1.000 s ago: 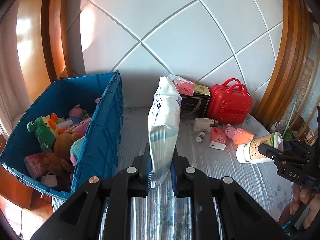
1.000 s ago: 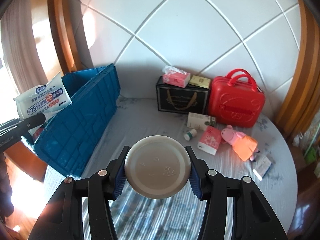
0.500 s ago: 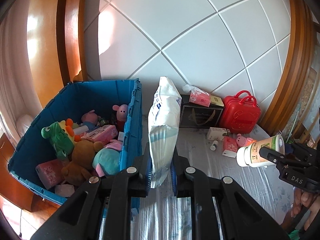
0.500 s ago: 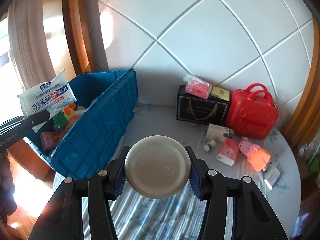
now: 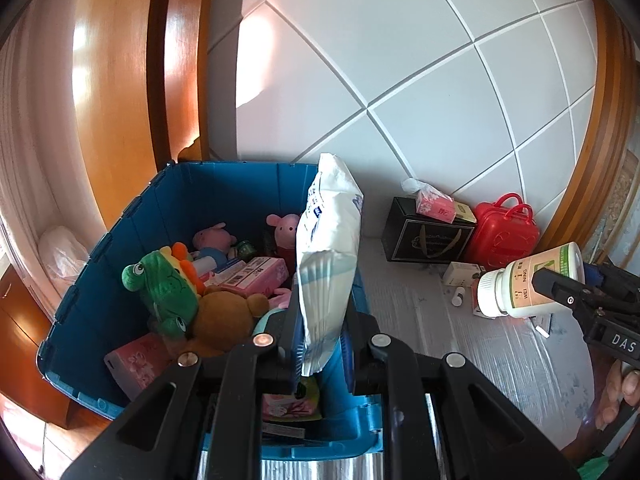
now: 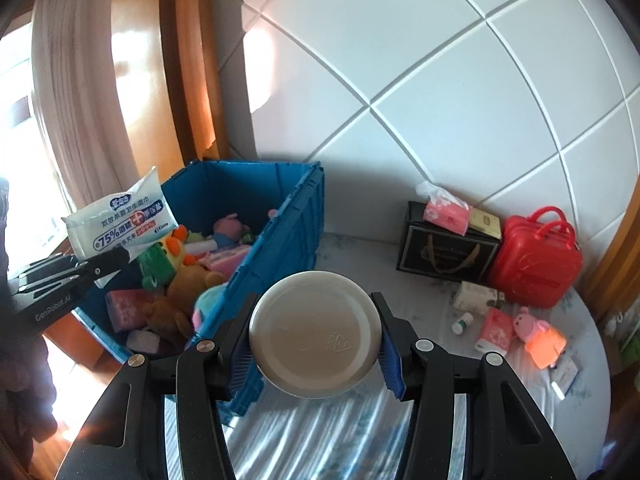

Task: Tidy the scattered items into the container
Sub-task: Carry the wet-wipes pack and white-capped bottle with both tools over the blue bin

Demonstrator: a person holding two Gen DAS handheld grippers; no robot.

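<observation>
My left gripper [image 5: 320, 344] is shut on a white wet-wipes pack [image 5: 328, 256] and holds it upright above the near right edge of the blue crate [image 5: 100, 248]. The pack also shows in the right wrist view [image 6: 120, 216], over the crate [image 6: 292, 236]. The crate holds plush toys, among them a green frog [image 5: 160, 288] and a brown bear [image 5: 224, 320], and pink packs. My right gripper [image 6: 316, 340] is shut on a white pill bottle [image 6: 316, 336], base toward the camera, held above the table right of the crate. The bottle shows in the left wrist view [image 5: 524, 288].
On the grey tablecloth [image 6: 360, 440] by the tiled wall stand a black gift box [image 6: 444, 252] with a pink tissue pack [image 6: 444, 212] on it and a red case [image 6: 536, 260]. A white box, a small bottle [image 6: 462, 322], a pink pack [image 6: 494, 330] and a pig toy [image 6: 540, 336] lie nearby.
Both grippers have moved left toward the crate with their loads. The wipes pack went from beside the crate to above its near right edge. The crate's inside has come into view.
</observation>
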